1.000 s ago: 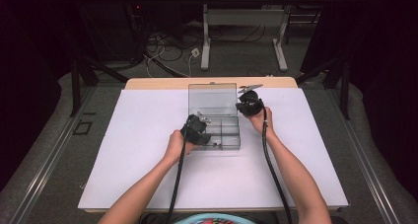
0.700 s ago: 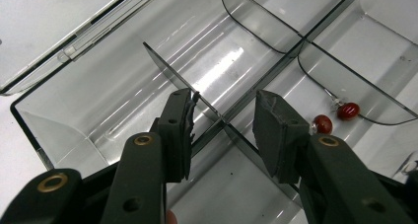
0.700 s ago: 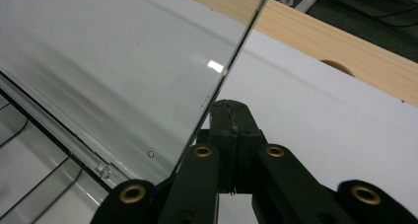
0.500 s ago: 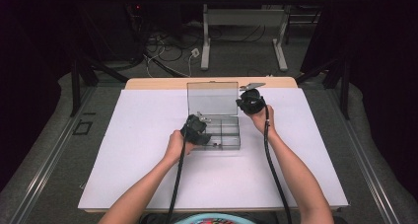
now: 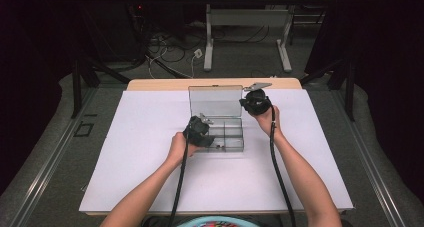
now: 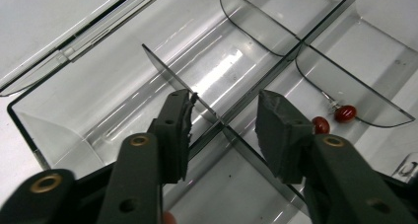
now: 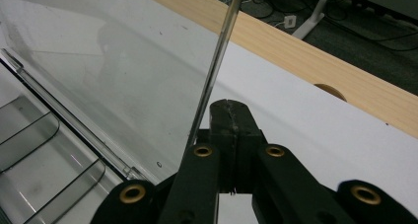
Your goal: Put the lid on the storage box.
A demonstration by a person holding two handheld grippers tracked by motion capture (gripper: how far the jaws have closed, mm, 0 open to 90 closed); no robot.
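A clear plastic compartment box [image 5: 235, 148] lies open on the white sheet, its lid [image 5: 215, 101] standing up at the back. My left gripper [image 5: 200, 129] hangs over the box's front left. Its jaws have just been opening and stand apart [image 6: 224, 110] above a crossing of dividers [image 6: 217, 118], gripping nothing. Two red beads [image 6: 345, 113] lie in a compartment to the right of the jaws. My right gripper [image 5: 255, 103] is at the lid's right edge. Its pads are shut together [image 7: 229, 108], and the lid's edge [image 7: 217, 56] runs along its left jaw.
The white sheet [image 5: 150, 137] covers most of the table, with a wooden strip [image 7: 305, 61] bare along the far edge and a round hole [image 7: 329, 91] in it. Desk legs and cables lie on the floor behind the table.
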